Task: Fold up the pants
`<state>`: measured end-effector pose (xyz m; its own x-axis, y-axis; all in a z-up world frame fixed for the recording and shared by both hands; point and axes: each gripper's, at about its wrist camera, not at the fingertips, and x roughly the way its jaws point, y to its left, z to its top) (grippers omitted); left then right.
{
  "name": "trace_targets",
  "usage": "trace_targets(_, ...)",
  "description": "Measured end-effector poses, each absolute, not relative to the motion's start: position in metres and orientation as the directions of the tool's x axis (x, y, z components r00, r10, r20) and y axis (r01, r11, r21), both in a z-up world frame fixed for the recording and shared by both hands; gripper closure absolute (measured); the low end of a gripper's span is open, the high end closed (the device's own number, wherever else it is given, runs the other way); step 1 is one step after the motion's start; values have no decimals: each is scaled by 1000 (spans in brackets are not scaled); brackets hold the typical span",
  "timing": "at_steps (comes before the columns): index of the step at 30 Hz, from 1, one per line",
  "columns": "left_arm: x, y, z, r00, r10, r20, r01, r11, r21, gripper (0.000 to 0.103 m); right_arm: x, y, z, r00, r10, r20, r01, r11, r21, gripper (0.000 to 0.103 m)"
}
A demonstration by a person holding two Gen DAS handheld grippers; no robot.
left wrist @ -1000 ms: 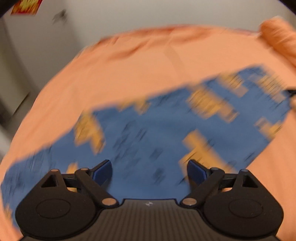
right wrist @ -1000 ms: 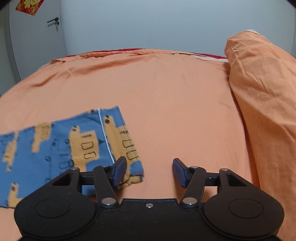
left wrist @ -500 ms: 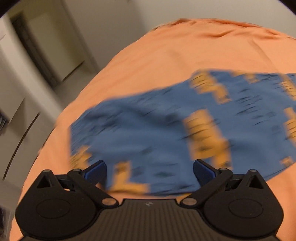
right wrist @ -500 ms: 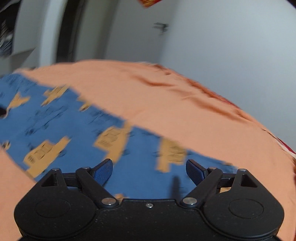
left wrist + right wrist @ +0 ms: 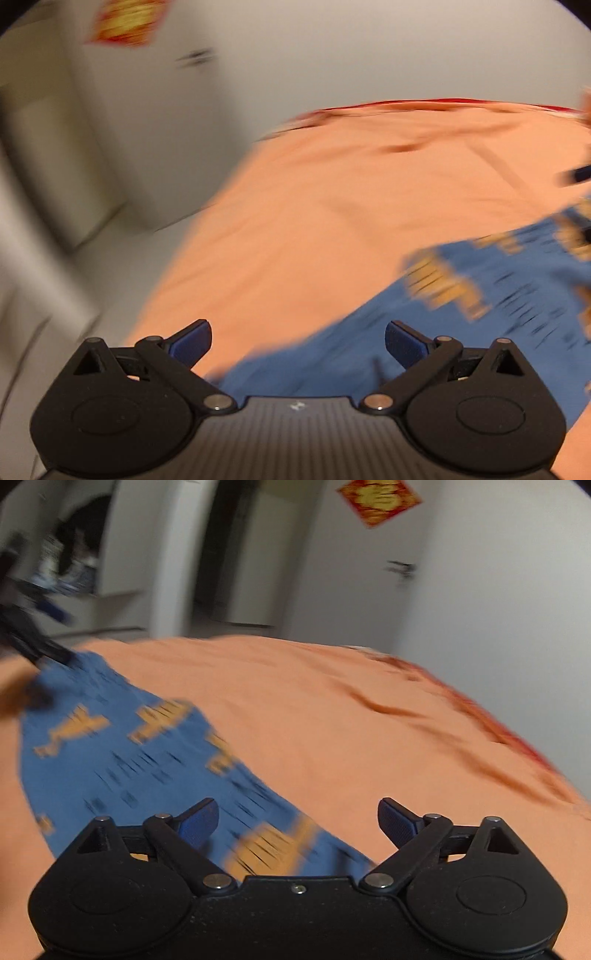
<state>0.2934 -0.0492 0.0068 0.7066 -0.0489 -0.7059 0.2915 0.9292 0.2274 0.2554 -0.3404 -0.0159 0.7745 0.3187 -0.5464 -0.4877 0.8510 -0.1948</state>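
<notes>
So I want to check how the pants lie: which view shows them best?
The right wrist view: the blue pants lie spread flat on the orange bedsheet, most of their length visible despite blur. The left wrist view shows only one blurred part, cut off at the frame's right edge.

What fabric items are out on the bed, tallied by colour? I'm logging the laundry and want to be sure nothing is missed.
Blue with orange print: 1, the pants, lying flat.
Plain orange: 1, the bedsheet beneath them.
Total: 2.
Neither the left gripper nor the right gripper holds any cloth; both are open.
</notes>
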Motion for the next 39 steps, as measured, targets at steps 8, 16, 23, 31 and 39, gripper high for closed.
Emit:
trace_targets(8, 385, -109, -15, 453, -168, -875, 486, 870, 84, 47, 322, -276, -17, 625, 449, -639, -652, 750, -111, 45)
trace_targets(16, 381, -126, -20, 487, -109, -867, 454, 879, 144, 99, 333, -278, -36, 604, 403, -687, -628, 771, -100, 103)
trace_targets(23, 351, -111, -10, 622, -59, -781, 381, 894, 237, 48, 328, -284, -41, 683, 315, -659, -523, 841, -139, 88)
trace_targets(31, 255, 2, 28, 717, 215, -663, -6, 953, 303, 8, 248, -245, -19, 642, 491, -589, -645, 761, -69, 37)
trace_targets(39, 186, 62, -8, 584, 214, -783, -186, 974, 128, 27, 234, -249, -41, 664, 331, -671, -553, 821, -142, 17)
